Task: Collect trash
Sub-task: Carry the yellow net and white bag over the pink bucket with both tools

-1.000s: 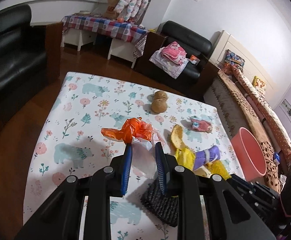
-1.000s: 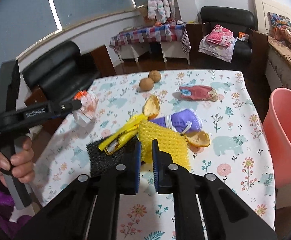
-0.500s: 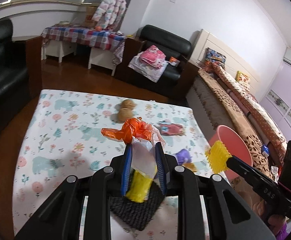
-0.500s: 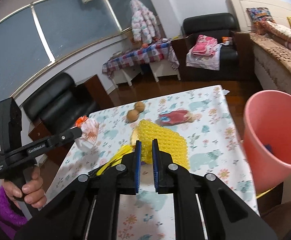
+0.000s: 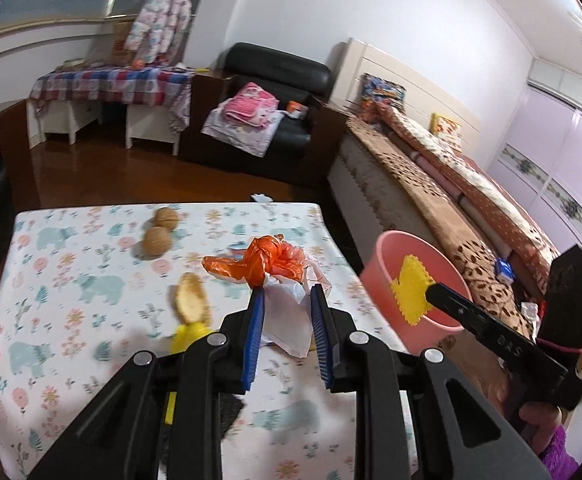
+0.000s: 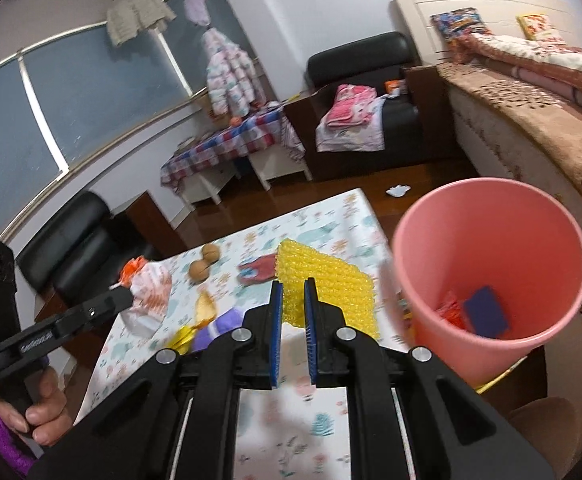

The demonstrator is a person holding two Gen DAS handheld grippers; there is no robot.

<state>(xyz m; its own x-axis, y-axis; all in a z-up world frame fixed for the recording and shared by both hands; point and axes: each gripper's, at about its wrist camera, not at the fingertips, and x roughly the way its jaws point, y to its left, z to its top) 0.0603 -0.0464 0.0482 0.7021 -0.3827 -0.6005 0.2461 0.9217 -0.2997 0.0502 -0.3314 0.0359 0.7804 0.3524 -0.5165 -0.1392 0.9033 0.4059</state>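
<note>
My left claw (image 5: pixel 287 298) is clamped on a white plastic bag with a knotted orange top (image 5: pixel 269 266), carried clear above the table (image 5: pixel 51 280). The fingers stay fairly wide apart because the bag fills the gap. My right claw (image 6: pixel 291 292) is nearly closed, pinching a yellow bubble-wrap sheet (image 6: pixel 331 280) by its near edge; the sheet sticks out forward, held in the air beside the pink bin (image 6: pixel 491 216) rim. From the left wrist view the same sheet (image 5: pixel 411 288) sits in front of the bin mouth (image 5: pixel 383 248).

The bin stands off the table's right edge, between table and bed (image 5: pixel 451 184); its mouth is open, with red and blue scraps at the bottom (image 6: pixel 475 312).

On the table: two walnuts (image 5: pixel 159 232) near the far side, a peel piece (image 5: pixel 191 298), a yellow wrapper (image 5: pixel 189 338), a purple item (image 6: pixel 223 324), a red wrapper (image 6: pixel 257 272), and a dark mesh piece (image 5: pixel 231 408) under my left claw. My left claw's bag hangs between me and the red wrapper.
</note>
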